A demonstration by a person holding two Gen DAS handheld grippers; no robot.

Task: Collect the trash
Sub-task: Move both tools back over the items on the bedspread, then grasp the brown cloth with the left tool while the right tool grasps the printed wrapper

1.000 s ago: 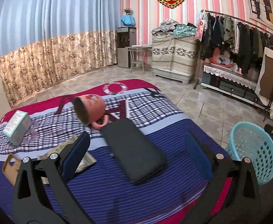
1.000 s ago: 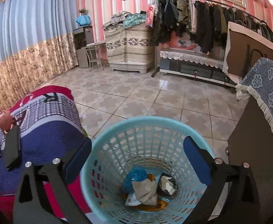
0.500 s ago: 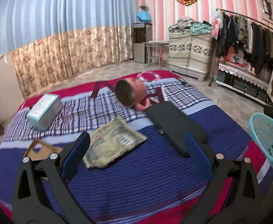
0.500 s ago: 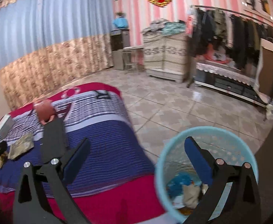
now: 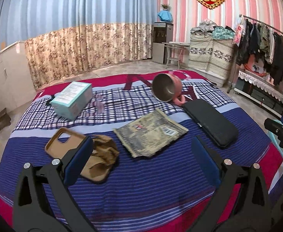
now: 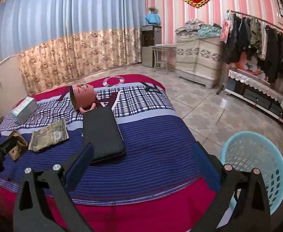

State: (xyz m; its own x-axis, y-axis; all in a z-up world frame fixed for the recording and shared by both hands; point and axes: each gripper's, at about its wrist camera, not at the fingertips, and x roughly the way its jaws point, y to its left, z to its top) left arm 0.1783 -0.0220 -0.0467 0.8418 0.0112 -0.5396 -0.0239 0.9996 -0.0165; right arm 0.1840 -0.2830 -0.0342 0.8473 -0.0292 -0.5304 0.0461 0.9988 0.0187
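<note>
Hovering over bed: left gripper (image 5: 141, 158) seen spread wide, empty. Crumpled brown paper (image 5: 102, 150) touched by left pad at 9 o'clock; flat wrapper (image 5: 151, 133) at 12. Phone case (image 5: 64, 143) risks being pinched with paper, being overlapped.

Right view: right gripper (image 6: 141, 166) released, empty; basket (image 6: 257, 160) at 3 o'clock.
</note>
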